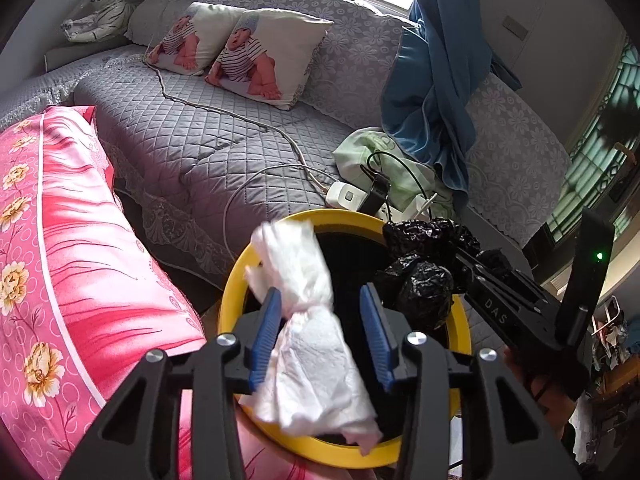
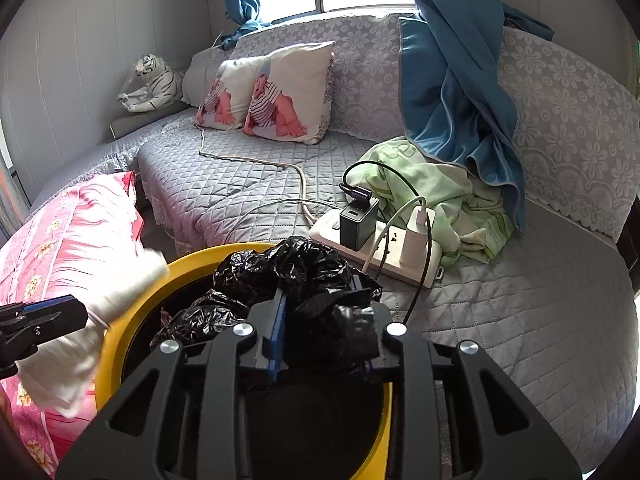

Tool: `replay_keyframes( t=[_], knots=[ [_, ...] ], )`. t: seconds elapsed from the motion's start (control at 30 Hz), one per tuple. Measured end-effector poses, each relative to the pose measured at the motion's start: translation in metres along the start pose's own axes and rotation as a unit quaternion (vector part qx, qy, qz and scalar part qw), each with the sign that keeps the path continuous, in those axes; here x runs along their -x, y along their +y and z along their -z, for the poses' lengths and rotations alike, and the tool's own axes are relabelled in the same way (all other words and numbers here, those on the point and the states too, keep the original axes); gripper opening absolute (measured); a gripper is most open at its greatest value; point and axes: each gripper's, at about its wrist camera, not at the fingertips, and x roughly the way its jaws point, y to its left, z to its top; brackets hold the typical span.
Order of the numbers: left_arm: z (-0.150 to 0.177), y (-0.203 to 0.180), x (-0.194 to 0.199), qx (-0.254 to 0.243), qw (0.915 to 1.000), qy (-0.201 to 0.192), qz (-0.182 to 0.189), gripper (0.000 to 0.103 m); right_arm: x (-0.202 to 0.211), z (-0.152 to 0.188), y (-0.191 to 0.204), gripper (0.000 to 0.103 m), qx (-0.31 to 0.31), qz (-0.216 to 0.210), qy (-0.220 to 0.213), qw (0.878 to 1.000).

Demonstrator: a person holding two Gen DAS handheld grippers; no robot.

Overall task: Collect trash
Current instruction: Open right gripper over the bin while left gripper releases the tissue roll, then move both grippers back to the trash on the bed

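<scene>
A round bin with a yellow rim [image 1: 230,284] [image 2: 128,304] and a dark inside stands against the sofa bed. My left gripper [image 1: 320,291] hangs over it with its jaws apart. A crumpled white tissue [image 1: 308,344] lies between them, leaning on the left blue pad [image 1: 266,332] and clear of the right one. My right gripper [image 2: 326,300] is over the bin's far side, jaws partly apart. A crumpled black plastic bag [image 2: 304,272] [image 1: 424,292] bulges loosely between them and hides the right pad. Each gripper also shows in the other's view, the right gripper [image 1: 464,254] and the left gripper [image 2: 64,314].
A white power strip [image 2: 384,248] with chargers and cables lies on the grey quilted sofa just behind the bin. A pink flowered quilt [image 1: 72,240] is to the left. Green cloth [image 2: 440,188], a blue curtain [image 2: 452,80], two pillows [image 2: 280,96] and a toy tiger [image 2: 156,82] sit further back.
</scene>
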Motion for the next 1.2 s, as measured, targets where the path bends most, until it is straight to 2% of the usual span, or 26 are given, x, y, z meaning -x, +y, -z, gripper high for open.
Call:
replay_keyframes(
  t=[0.07,0.17,0.23,0.33,0.57,0.7,0.87,1.0,1.2],
  knots=[
    [0.0,0.003,0.003,0.009,0.9999,-0.007,-0.001,0.057,0.0,0.0,-0.002,0.036,-0.004,0.0,0.0,1.0],
    [-0.002,0.007,0.009,0.015,0.9997,-0.017,-0.002,0.058,0.001,-0.001,-0.005,0.038,-0.011,0.004,-0.002,1.0],
    [-0.003,0.011,0.013,0.021,0.9995,-0.022,-0.005,0.059,0.004,-0.002,-0.007,0.044,-0.013,0.006,-0.003,1.0],
    [-0.005,0.019,0.021,0.032,0.9988,-0.034,-0.013,0.07,0.008,-0.005,-0.01,0.05,-0.02,0.005,-0.01,1.0],
    [-0.006,0.042,0.056,0.049,0.9956,-0.071,-0.036,0.072,0.022,-0.01,-0.006,0.051,-0.02,0.003,-0.025,0.999],
    [-0.003,0.058,0.089,0.057,0.9918,-0.099,-0.057,0.072,0.032,-0.014,0.004,0.051,-0.01,-0.014,-0.035,0.999],
    [0.004,0.085,0.139,0.069,0.9846,-0.134,-0.088,0.072,0.051,-0.018,0.031,0.051,0.013,-0.044,-0.056,0.997],
    [0.016,0.117,0.183,0.086,0.9764,-0.152,-0.126,0.074,0.067,-0.021,0.061,0.051,0.039,-0.075,-0.072,0.994],
    [0.048,0.174,0.248,0.12,0.9561,-0.172,-0.204,0.074,0.089,-0.018,0.119,0.051,0.088,-0.137,-0.089,0.983]
  ],
)
